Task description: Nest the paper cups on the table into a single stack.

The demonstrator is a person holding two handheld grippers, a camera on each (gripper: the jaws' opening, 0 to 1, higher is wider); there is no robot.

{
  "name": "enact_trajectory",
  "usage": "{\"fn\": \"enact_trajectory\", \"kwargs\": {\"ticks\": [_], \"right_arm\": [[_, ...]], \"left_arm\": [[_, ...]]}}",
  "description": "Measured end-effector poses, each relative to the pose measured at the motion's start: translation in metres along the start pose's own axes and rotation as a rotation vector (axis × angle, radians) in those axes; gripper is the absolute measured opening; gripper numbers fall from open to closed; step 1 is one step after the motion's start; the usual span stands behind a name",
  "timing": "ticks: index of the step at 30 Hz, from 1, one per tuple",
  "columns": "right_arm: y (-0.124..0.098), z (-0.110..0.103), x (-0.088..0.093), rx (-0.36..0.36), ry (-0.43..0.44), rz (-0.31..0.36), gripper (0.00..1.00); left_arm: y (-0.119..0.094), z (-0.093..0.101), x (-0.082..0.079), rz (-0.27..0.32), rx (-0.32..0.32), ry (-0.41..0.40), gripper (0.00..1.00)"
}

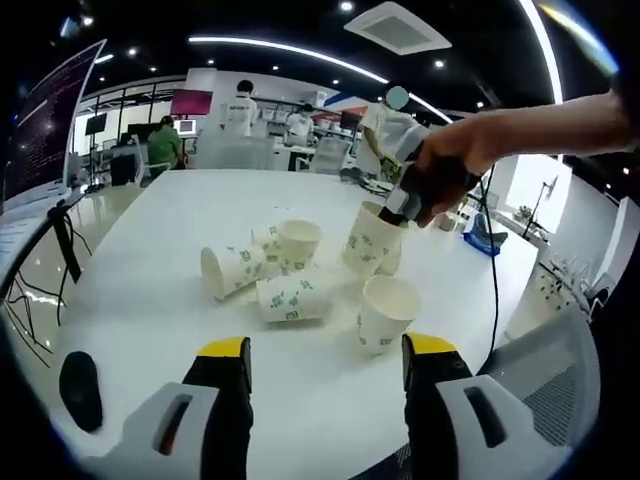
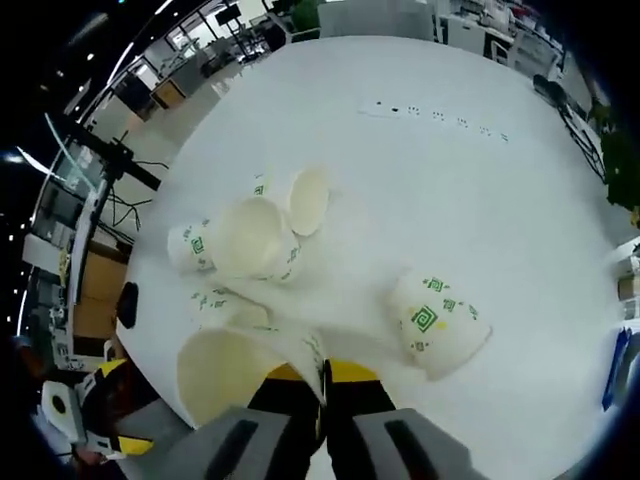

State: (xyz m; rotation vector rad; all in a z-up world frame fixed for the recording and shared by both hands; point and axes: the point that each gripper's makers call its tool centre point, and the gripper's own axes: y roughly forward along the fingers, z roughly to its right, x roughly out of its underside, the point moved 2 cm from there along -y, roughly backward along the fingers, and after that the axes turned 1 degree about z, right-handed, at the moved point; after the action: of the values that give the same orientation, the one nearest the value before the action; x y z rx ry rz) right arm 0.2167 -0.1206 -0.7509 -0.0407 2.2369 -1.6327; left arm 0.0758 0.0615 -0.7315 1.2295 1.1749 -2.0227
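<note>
Several white paper cups with green print lie in a loose cluster on the white table (image 1: 150, 300). One cup (image 1: 385, 312) stands upright nearest my left gripper (image 1: 328, 365), which hovers open above the table's near edge with nothing between its jaws. Two cups (image 1: 232, 270) (image 1: 292, 297) lie on their sides, and another (image 1: 298, 240) sits behind them. My right gripper (image 1: 415, 195), held by a hand, grips a tilted cup (image 1: 370, 240) by its rim. In the right gripper view the right gripper (image 2: 322, 385) is shut on that cup's (image 2: 225, 370) rim, above more cups (image 2: 250, 240) (image 2: 440, 322).
A black mouse-like object (image 1: 80, 390) lies near the table's left front edge. A power strip (image 2: 435, 117) lies far across the table. Chairs, desks and several people stand beyond the far edge. A cable (image 1: 494, 270) hangs at the right.
</note>
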Motion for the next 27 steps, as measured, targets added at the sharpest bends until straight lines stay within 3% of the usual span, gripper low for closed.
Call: {"fn": "enact_trajectory", "kwargs": {"ticks": [9,19,27], "right_arm": [[-0.028,0.002,-0.008,-0.007,-0.042,0.030,0.00],[-0.059,-0.010,-0.007,-0.030,-0.143,0.035,0.00],[-0.069,-0.037,0.014,-0.060,-0.258,-0.010,0.00]], "left_arm": [[0.000,0.000,0.000,0.005,-0.001,0.004,0.60],[0.000,0.002,0.000,0.007,0.003,0.006,0.60],[0.002,0.002,0.001,0.002,0.006,0.009,0.60]]}}
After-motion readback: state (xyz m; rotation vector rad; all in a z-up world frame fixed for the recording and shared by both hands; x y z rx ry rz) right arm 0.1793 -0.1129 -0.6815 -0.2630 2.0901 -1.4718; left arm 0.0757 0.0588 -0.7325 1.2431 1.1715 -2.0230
